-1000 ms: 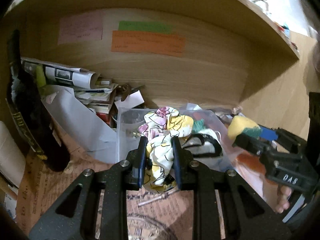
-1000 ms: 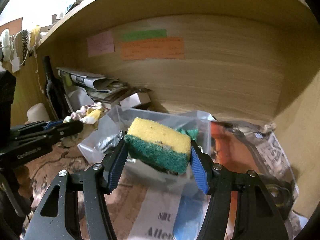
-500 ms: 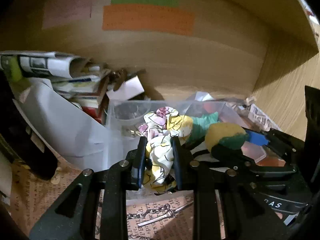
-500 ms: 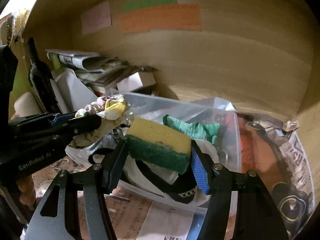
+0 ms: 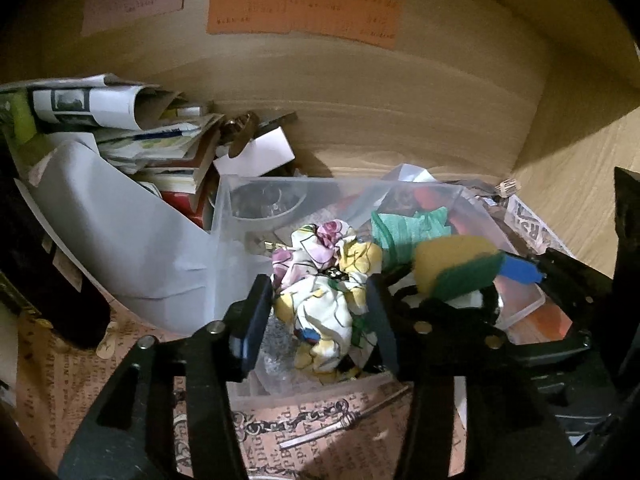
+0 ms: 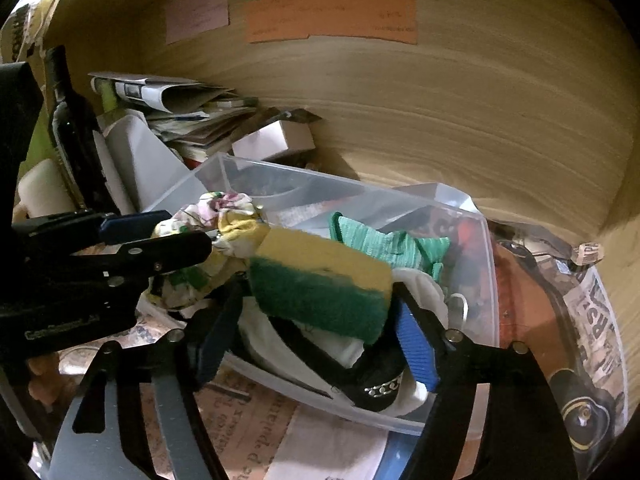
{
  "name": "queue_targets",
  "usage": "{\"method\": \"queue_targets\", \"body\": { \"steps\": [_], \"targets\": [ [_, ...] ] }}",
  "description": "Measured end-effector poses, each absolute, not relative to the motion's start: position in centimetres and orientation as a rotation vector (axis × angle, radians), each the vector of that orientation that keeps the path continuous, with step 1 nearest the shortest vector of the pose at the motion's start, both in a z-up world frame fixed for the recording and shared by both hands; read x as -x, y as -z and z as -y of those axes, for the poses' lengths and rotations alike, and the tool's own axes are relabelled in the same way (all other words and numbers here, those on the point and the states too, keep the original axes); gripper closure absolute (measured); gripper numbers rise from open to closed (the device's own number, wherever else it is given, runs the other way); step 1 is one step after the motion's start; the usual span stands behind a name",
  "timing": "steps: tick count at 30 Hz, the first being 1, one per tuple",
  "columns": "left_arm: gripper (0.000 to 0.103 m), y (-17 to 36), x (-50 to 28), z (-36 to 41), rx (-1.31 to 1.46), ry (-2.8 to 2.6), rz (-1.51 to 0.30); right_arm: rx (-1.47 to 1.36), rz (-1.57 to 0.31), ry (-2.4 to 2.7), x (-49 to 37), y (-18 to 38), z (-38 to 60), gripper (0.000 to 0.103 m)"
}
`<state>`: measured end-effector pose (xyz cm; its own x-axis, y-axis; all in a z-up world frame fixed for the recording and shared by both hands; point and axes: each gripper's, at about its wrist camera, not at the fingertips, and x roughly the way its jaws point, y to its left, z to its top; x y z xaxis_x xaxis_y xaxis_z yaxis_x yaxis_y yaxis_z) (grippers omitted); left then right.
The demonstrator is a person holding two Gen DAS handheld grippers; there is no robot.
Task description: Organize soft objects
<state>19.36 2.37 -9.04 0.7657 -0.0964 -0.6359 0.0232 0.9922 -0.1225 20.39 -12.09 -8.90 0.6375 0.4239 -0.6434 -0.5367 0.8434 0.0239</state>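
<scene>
**Inspector:** Left wrist view first. State of the claw?

**Assistant:** The left gripper (image 5: pixel 320 312) has its fingers spread, with a crumpled floral fabric scrunchie (image 5: pixel 324 280) between them; whether the pads touch the cloth I cannot tell. It sits at the near edge of a clear rectangular plastic bin (image 5: pixel 224 216).

**Inspector:** Contents of the bin?

**Assistant:** A folded mint-green knit cloth (image 5: pixel 404 224) toward the right, and a round clear plastic lid (image 5: pixel 268 204) at the back left corner. The right gripper (image 5: pixel 472 280) enters from the right, over the bin.

**Inspector:** Right wrist view.

**Assistant:** The right gripper (image 6: pixel 316 320) is clamped on a yellow sponge with a green scouring side (image 6: pixel 320 284) — held above the bin (image 6: pixel 492 280). Below it lie a white cloth item with black straps and a small chain (image 6: pixel 372 384), and the green cloth (image 6: pixel 380 244) behind. The left gripper (image 6: pixel 176 236) comes in from the left, the scrunchie (image 6: pixel 224 216) at its tips — just beside the sponge.
</scene>
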Motion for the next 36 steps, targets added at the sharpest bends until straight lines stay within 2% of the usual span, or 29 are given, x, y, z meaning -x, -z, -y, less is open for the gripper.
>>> {"method": "queue_targets", "body": {
  "steps": [6,15,22,27,29,31,33,36],
  "targets": [
    [0.052,6.7,-17.2,-2.6,0.117,0.077,-0.630,0.154,-0.651,-0.575,-18.8,7.0,12.8,0.031],
    [0.050,2.0,-11.4,-1.8,0.083,0.062,-0.441,0.101,-0.462,-0.560,-13.7,1.4,15.4,0.027],
    [0.029,-0.4,-7.2,-0.8,0.060,0.052,-0.307,0.055,-0.336,-0.555,-10.0,-1.8,17.0,0.020],
    [0.026,-1.2,-5.4,-0.6,0.059,0.053,-0.276,0.051,-0.298,-0.549,-8.5,-2.4,17.4,0.015],
    [0.011,-1.3,-4.6,-0.5,0.056,0.044,-0.262,0.041,-0.293,-0.552,-8.2,-2.4,17.5,0.013],
    [0.004,-1.4,-3.8,-0.4,0.056,0.033,-0.239,0.032,-0.286,-0.549,-7.8,-2.3,17.7,0.007],
    [0.003,-1.6,-3.1,-0.1,0.047,0.025,-0.224,0.028,-0.275,-0.540,-7.3,-2.4,17.9,0.002],
    [0.000,-1.7,-2.4,0.2,0.040,0.026,-0.216,0.026,-0.271,-0.530,-6.9,-2.3,18.1,0.001]
  ]
}}
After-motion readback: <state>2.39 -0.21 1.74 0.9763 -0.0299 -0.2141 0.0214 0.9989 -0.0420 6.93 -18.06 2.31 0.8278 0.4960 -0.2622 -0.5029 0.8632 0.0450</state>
